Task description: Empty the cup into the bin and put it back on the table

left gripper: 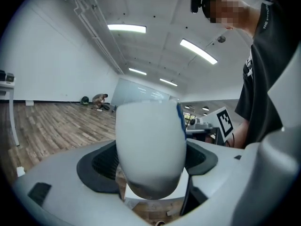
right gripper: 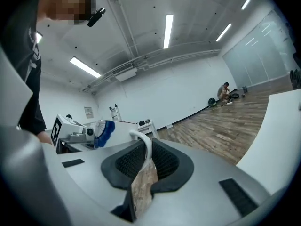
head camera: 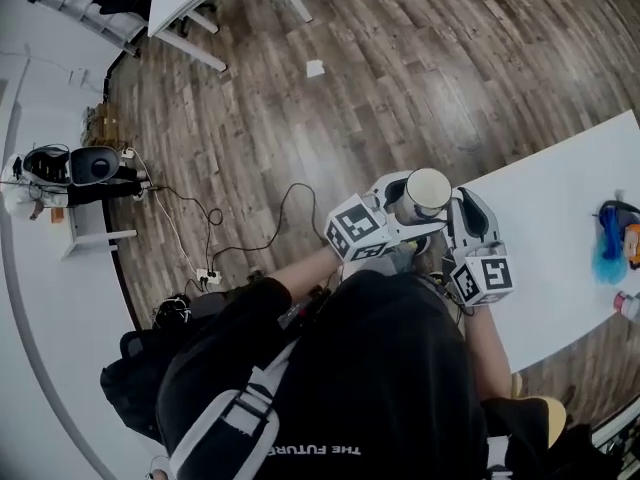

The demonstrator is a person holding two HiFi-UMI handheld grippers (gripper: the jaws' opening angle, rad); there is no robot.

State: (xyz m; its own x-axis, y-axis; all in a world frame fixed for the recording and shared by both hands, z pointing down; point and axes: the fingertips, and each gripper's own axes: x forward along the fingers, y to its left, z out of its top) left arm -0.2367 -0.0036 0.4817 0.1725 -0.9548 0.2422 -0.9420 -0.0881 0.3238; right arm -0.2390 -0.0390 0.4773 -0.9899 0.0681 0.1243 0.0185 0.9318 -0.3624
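While the person stands beside the white worktop point(head camera: 560, 218), both tongs meet on the cup point(head camera: 428, 190) in front of the chest. In the head view the cup is upright with its round mouth facing up. It hangs over the wooden floor point(head camera: 400, 58) just off the worktop's left edge, carried by the tongs alone.

The left tongs point(head camera: 405, 211) come at it from the left, their marker cube point(head camera: 356, 230) turned up toward the camera. The left gripper view shows the white body of the cup point(left gripper: 150, 145) filling the gap of the left tongs point(left gripper: 150, 166). A dark pad presses against each side, so they are clamped on the cup. A blue mark point(left gripper: 180, 119) runs down its right flank.

The right tongs point(head camera: 455, 214) sit on the cup's other side, by the worktop's edge, with their own cube point(head camera: 484, 278) lower down. In the right gripper view the right tongs point(right gripper: 143, 160) are drawn almost together on the thin white handle point(right gripper: 144, 142), which curves up from between the black pads. This pair grips the cup by its handle.

Further right on the worktop lie a blue item point(head camera: 608, 240) and an orange thing point(head camera: 632, 240) just beside it, well apart from the cup. On the floor to the left, a power strip point(head camera: 209, 277) trails dark cables point(head camera: 290, 203).
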